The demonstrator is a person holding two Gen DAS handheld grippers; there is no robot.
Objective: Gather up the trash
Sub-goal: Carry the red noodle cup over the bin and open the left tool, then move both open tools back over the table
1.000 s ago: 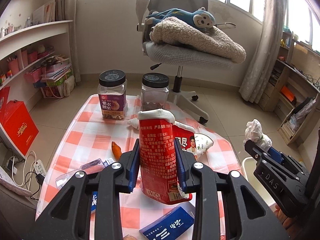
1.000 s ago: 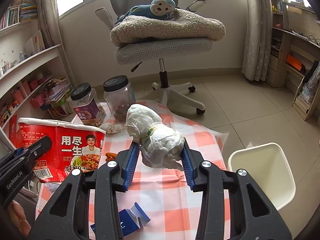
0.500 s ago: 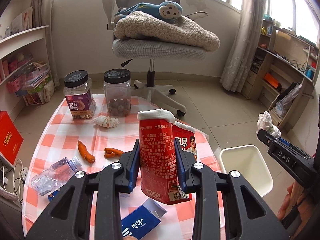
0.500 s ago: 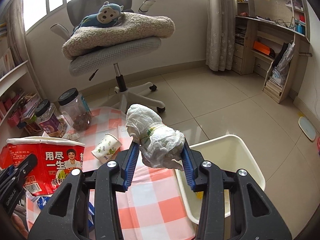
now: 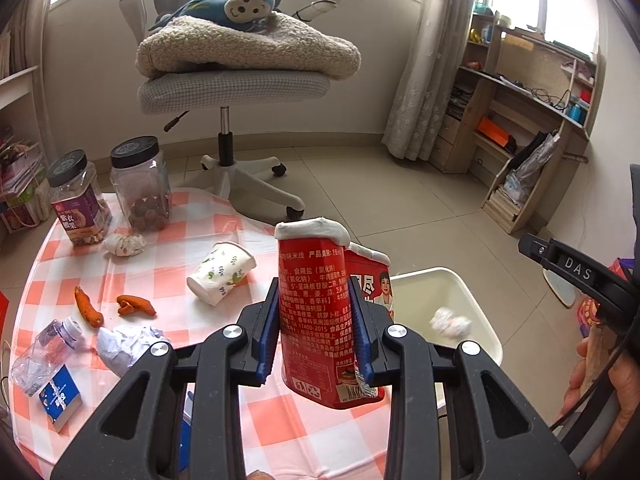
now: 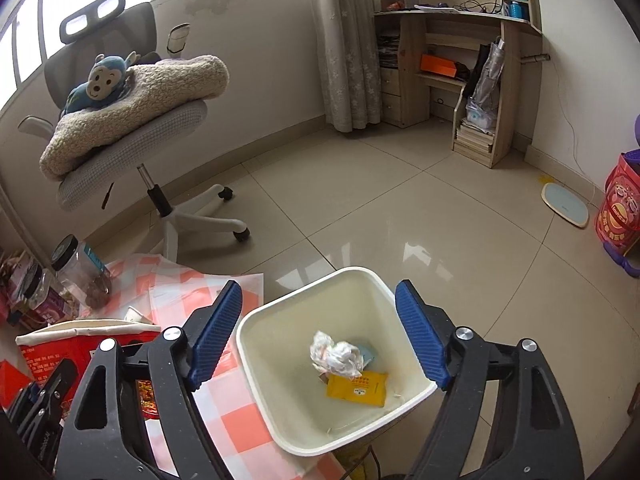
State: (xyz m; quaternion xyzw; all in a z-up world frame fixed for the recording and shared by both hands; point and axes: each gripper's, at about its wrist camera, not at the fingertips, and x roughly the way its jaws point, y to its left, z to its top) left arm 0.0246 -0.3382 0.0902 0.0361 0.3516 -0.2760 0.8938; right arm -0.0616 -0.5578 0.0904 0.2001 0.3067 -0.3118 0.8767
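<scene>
Clamped between blue pads, the left gripper (image 5: 316,334) squeezes a flattened red instant-noodle tub with a white rim (image 5: 316,308), held upright above the edge of the orange-and-white checked tablecloth (image 5: 168,280). On this cloth lie a toppled paper cup with leaf print (image 5: 221,273), two orange peels (image 5: 135,305), a crumpled white paper ball (image 5: 126,345) and a crushed clear plastic bottle (image 5: 44,354). To the right stands the white square plastic bin (image 5: 476,308).

From the right wrist, the right gripper (image 6: 318,334) is opening its jaws wide over the bin (image 6: 256,364), nothing between them. A crumpled white plastic bag (image 6: 336,358) lies inside the bin, beside a yellow packet (image 6: 357,388).
</scene>
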